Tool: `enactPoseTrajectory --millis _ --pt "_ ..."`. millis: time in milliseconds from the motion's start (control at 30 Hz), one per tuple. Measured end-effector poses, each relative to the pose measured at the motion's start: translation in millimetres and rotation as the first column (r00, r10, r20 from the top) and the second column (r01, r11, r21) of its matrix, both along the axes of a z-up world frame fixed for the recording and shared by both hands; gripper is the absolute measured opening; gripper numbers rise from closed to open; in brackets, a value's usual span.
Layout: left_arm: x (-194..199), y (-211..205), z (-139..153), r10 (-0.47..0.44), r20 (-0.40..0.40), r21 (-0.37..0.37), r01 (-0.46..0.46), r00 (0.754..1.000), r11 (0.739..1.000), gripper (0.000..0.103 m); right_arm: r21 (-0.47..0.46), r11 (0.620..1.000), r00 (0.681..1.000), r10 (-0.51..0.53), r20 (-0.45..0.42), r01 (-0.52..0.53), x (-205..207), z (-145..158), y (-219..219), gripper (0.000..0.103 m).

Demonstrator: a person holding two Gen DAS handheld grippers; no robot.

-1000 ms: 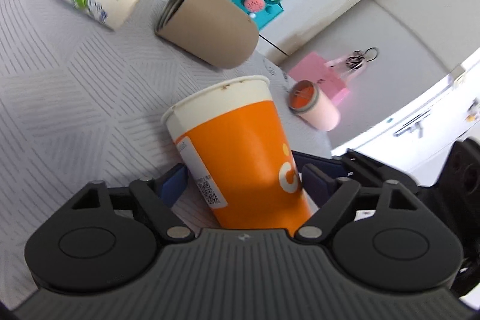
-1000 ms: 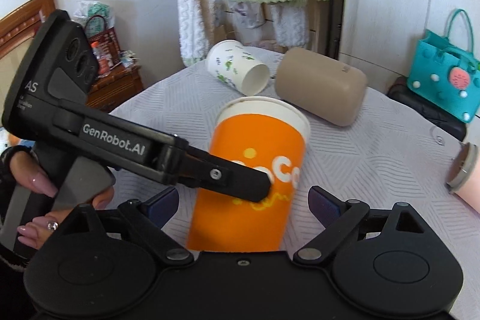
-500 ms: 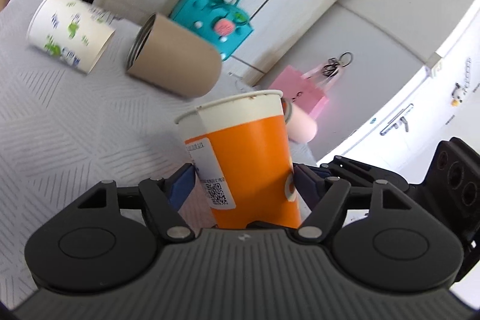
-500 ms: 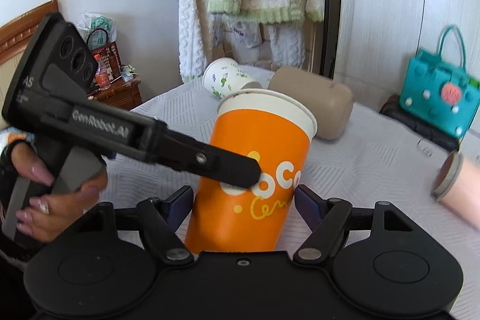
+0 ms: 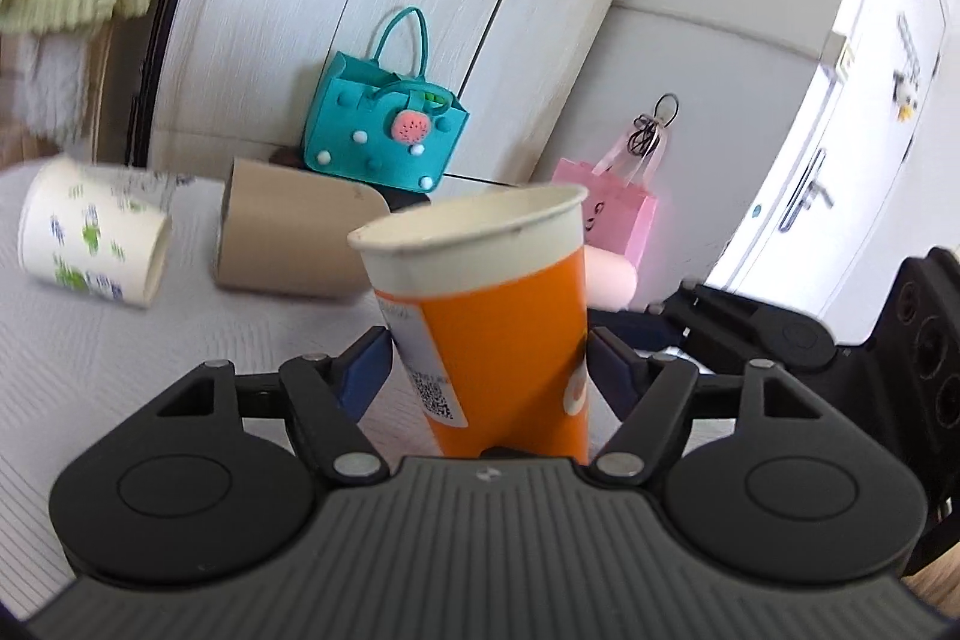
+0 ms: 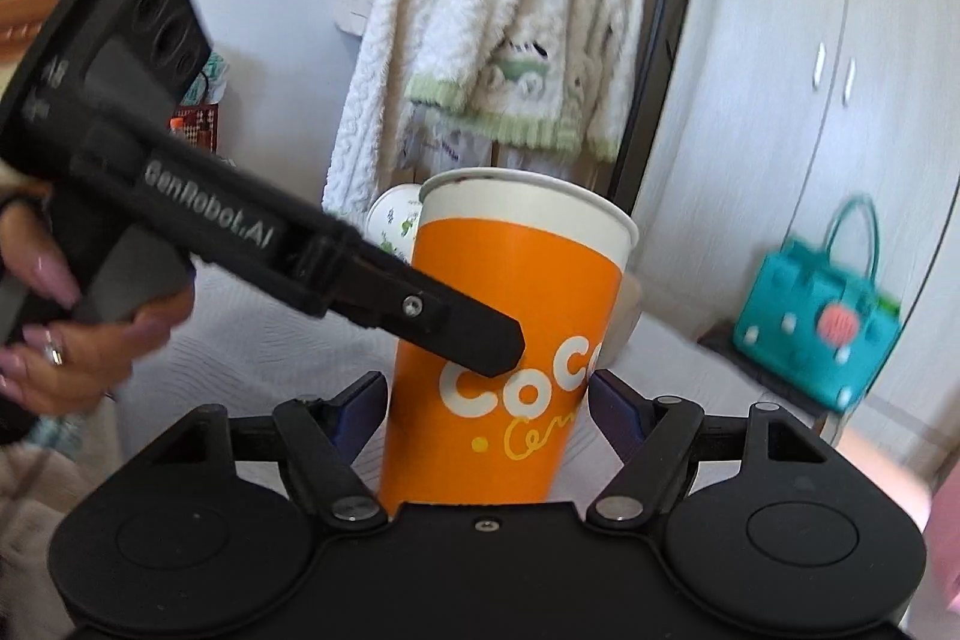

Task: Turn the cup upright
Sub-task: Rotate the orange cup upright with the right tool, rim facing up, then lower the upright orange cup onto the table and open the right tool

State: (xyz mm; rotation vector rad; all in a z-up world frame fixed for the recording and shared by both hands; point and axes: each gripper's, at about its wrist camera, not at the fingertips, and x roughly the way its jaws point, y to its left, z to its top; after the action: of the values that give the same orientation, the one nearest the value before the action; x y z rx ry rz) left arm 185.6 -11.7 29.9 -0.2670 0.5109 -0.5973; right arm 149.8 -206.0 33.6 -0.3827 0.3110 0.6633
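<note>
An orange paper cup (image 5: 498, 316) with a white rim stands nearly upright, mouth up, and also shows in the right wrist view (image 6: 510, 340). My left gripper (image 5: 487, 361) has its blue pads against both sides of the cup's lower body. My right gripper (image 6: 487, 403) also has its pads at both sides of the cup. The left gripper's finger (image 6: 456, 325) crosses the cup's front in the right wrist view. The cup's base is hidden behind the gripper bodies.
A white cup with green print (image 5: 90, 235) and a tan cup (image 5: 288, 232) lie on their sides on the white tablecloth (image 5: 120, 370). A pink cup (image 5: 609, 277) lies behind the orange one. A teal bag (image 5: 384, 127) and a pink bag (image 5: 612, 208) are beyond the table.
Both grippers have tilted up with the orange cup, bringing it from leaning to nearly upright. The right gripper's pads have closed in onto the cup's sides.
</note>
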Motion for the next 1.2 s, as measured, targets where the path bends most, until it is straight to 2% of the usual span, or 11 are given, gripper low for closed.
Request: enactPoseTrajectory --millis 67,133,233,433,567,733,800,900,1033,1200 --pt "5 0 2 0.001 -0.013 0.005 -0.001 1.0 1.0 0.07 0.038 0.999 0.999 0.016 0.039 -0.018 5 1 -4 0.078" --pt "5 -4 2 0.013 0.017 0.025 -0.013 1.0 1.0 0.07 0.082 0.996 0.998 0.028 0.059 -0.033 12 2 -9 0.077" --pt "4 -11 2 0.042 0.068 0.062 -0.046 0.997 0.997 0.07 0.133 0.991 0.999 0.029 0.024 -0.032 25 3 -12 0.075" --pt "11 -20 -2 0.052 0.119 0.1 -0.064 0.992 0.993 0.07 0.113 0.994 0.999 -0.016 0.042 0.011 32 -9 -2 0.074" --pt "12 -22 -4 0.065 0.144 0.088 -0.078 0.987 0.993 0.07 0.135 0.99 0.998 -0.035 0.055 0.028 32 -14 -5 0.075" --pt "15 -29 -3 0.053 0.175 0.089 -0.07 0.983 0.994 0.07 0.184 0.981 0.998 -0.06 0.016 0.056 43 -17 -10 0.075" --pt "19 -29 -6 0.037 0.148 0.081 -0.05 0.988 0.995 0.07 0.199 0.978 0.998 -0.063 0.005 0.061 44 -18 -13 0.075" --pt "23 -26 -12 0.027 0.106 0.032 -0.03 0.994 0.999 0.069 0.213 0.975 0.998 -0.068 -0.017 0.07 48 -19 -17 0.075" --pt "19 -30 -16 0.01 0.102 0.042 -0.014 0.995 0.999 0.069 0.215 0.973 0.997 -0.074 -0.033 0.08 47 -21 -20 0.076" --pt "18 -27 -17 0.025 0.071 0.049 -0.028 0.997 0.998 0.074 0.171 0.983 0.998 -0.068 -0.013 0.069 39 -23 -17 0.081"
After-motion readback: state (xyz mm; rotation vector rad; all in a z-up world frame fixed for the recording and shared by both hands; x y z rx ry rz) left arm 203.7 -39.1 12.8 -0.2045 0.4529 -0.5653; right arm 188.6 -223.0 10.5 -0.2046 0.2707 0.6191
